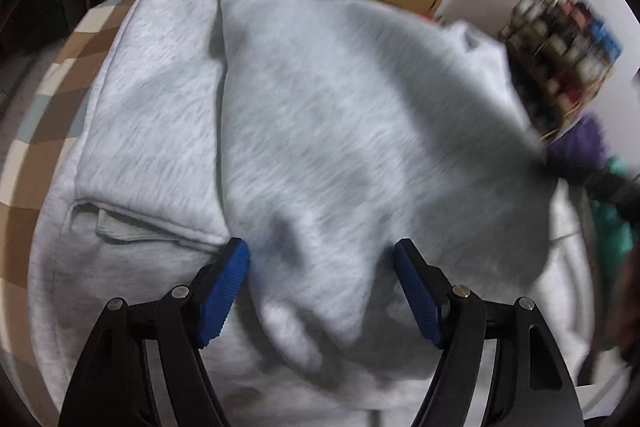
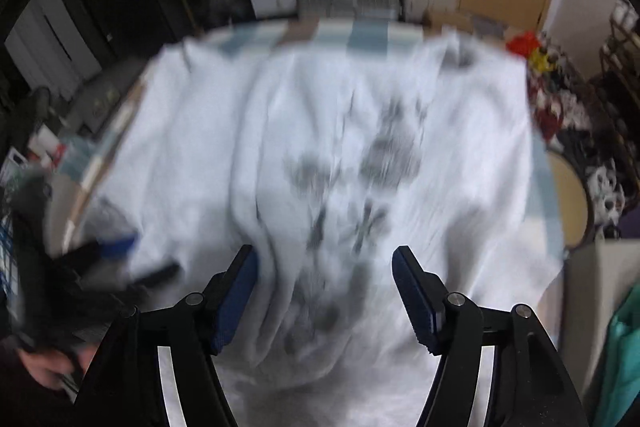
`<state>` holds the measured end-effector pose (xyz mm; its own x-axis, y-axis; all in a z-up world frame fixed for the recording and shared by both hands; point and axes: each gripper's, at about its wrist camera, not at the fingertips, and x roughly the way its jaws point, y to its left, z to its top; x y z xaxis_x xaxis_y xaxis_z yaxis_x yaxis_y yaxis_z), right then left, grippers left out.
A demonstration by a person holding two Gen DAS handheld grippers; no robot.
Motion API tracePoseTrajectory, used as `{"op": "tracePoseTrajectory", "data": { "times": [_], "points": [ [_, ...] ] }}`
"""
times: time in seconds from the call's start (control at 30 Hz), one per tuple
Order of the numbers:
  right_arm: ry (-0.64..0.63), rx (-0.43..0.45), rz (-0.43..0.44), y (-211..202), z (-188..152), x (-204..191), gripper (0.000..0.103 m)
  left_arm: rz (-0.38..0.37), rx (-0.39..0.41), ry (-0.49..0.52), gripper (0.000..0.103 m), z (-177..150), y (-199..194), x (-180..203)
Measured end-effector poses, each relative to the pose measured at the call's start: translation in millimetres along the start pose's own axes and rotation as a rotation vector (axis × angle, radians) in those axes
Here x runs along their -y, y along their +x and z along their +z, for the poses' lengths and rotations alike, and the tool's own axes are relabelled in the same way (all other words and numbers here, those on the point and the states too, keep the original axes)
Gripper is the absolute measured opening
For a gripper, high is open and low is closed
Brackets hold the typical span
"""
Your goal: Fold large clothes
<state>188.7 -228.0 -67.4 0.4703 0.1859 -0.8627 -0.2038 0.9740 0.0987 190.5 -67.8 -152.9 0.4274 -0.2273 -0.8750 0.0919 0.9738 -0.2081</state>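
The pale grey sweatshirt (image 1: 320, 131) lies across the checked surface (image 1: 48, 75), its left side already folded in. Both the left gripper (image 1: 322, 255) and right gripper (image 2: 322, 259) hover with fingers spread, pinching nothing. Best pinch both near corners evenly before folding away.

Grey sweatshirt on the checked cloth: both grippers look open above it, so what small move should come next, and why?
Probably lower the left gripper onto the raised fold of the grey sweatshirt and close on it. Its blue pads stand apart with fabric bulging between them, ungripped. The right gripper is also open, holding nothing, and the garment lies only partly folded.
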Motion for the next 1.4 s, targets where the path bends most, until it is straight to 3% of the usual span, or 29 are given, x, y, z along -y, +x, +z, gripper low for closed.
{"op": "tracePoseTrajectory", "data": {
  "times": [0.1,0.27,0.33,0.53,0.73,0.97,1.03,1.1,1.17,1.27,1.3,1.4],
  "points": [
    [-0.013,0.013,-0.081,11,16,-1,0.07,0.036,-0.015,0.032,0.074,-4,2,3],
    [0.013,-0.145,-0.11,83,0,3,0.069,0.019,-0.023,0.035,0.074,-5,0,-2],
    [0.034,-0.106,-0.084,81,-8,6,0.069,0.026,-0.02,0.049,0.074,-6,-1,-2],
    [0.048,-0.153,-0.021,55,-8,34,0.069,0.029,-0.025,0.045,0.074,-9,-2,-3],
    [0.152,0.008,-0.153,13,31,91,0.074,0.031,-0.027,0.073,0.075,-13,-4,-1],
    [0.163,-0.09,-0.316,83,69,126,0.074,0.032,-0.047,0.076,0.075,-8,-7,-1],
    [0.191,-0.093,-0.303,91,68,144,0.074,0.011,-0.021,0.039,0.074,6,-22,-5],
    [0.244,-0.071,-0.246,89,68,160,0.075,-0.026,0.132,-0.018,0.074,23,-66,-25],
    [0.273,-0.036,-0.199,84,68,172,0.079,0.007,0.226,-0.071,0.081,51,-93,-51],
    [0.302,0.01,-0.153,79,76,188,0.088,0.075,0.152,-0.039,0.084,100,-81,-66],
    [0.314,0.006,-0.145,83,78,192,0.089,0.144,0.092,0.005,0.084,124,-62,-71],
    [0.346,-0.031,-0.102,98,81,197,0.089,0.223,0.015,0.046,0.084,158,-25,-84]
  ]
}}
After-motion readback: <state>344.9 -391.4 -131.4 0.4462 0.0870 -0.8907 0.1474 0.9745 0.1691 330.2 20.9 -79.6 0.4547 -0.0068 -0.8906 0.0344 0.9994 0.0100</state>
